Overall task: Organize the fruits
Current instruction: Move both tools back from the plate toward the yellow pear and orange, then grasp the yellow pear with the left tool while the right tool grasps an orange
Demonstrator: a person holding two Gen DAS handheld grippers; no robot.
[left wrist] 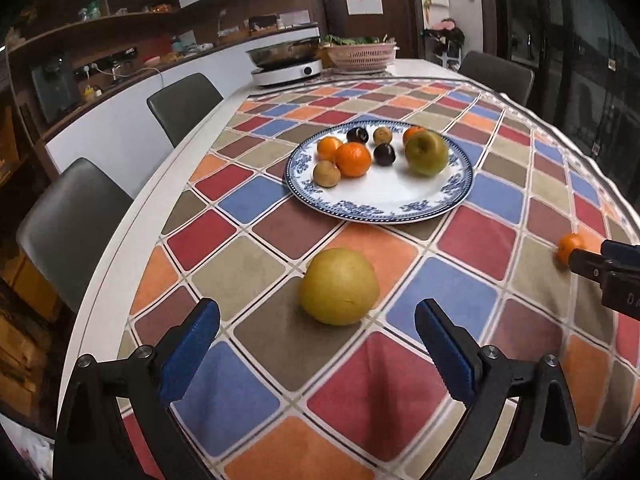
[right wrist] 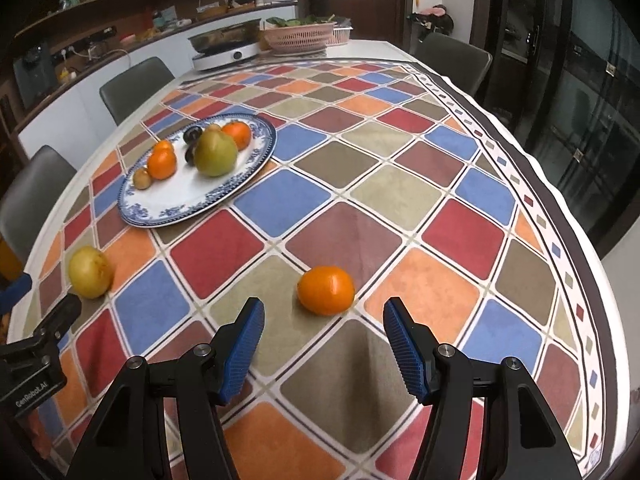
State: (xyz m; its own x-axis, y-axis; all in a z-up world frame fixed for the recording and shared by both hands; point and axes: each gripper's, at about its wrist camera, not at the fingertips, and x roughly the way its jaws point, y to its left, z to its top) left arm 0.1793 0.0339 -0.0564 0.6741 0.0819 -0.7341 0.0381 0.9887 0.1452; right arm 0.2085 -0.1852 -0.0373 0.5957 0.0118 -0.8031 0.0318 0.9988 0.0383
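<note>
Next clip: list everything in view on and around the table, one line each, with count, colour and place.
plate: 1, white with blue rim, mid-table
oranges on plate: 3, orange
green pear: 1, yellow-green, on plate
dark plums: 2, near-black, on plate
kiwis: 2, brown-green, on plate
yellow pear: 1, on cloth, ahead of left gripper
loose orange: 1, on cloth, ahead of right gripper
tablecloth: 1, multicoloured checks
induction cooker with pan: 1, white, far end
pink basket: 1, holding greens, far end
chairs: grey, around table
left gripper: blue fingers, open
right gripper: blue fingers, open
</note>
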